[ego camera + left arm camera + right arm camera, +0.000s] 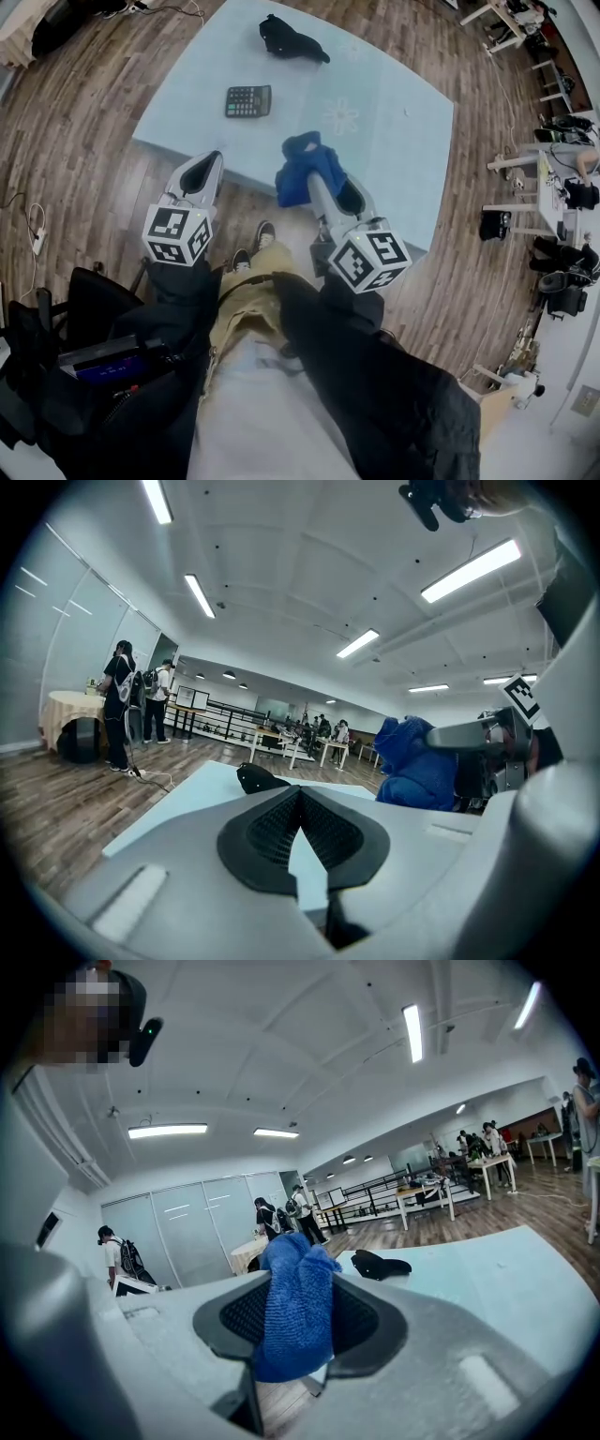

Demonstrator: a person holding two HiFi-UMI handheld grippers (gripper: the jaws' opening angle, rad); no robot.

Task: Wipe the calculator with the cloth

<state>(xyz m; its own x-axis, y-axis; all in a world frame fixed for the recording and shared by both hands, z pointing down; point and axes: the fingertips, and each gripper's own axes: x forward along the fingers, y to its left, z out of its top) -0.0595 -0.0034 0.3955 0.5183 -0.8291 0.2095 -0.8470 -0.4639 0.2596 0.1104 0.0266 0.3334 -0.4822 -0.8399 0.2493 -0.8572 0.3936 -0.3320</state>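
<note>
Right gripper point(319, 183): jaws clamped on the blue cloth point(302, 169), which bunches above them and hangs below.
Left gripper point(212, 161): jaws together at the tips, holding nothing.
Calculator point(248, 100): flat on the pale blue table point(394, 103), keys up, apart from both grippers.
Bearing: farther away and to the left of the cloth. The left gripper looks marginally nearer.
Long axis: left to right. Which end carries the display is too small to tell.
Next move, as judged: the right gripper goes forward, left and down to lay the cloth on the keys.
</note>
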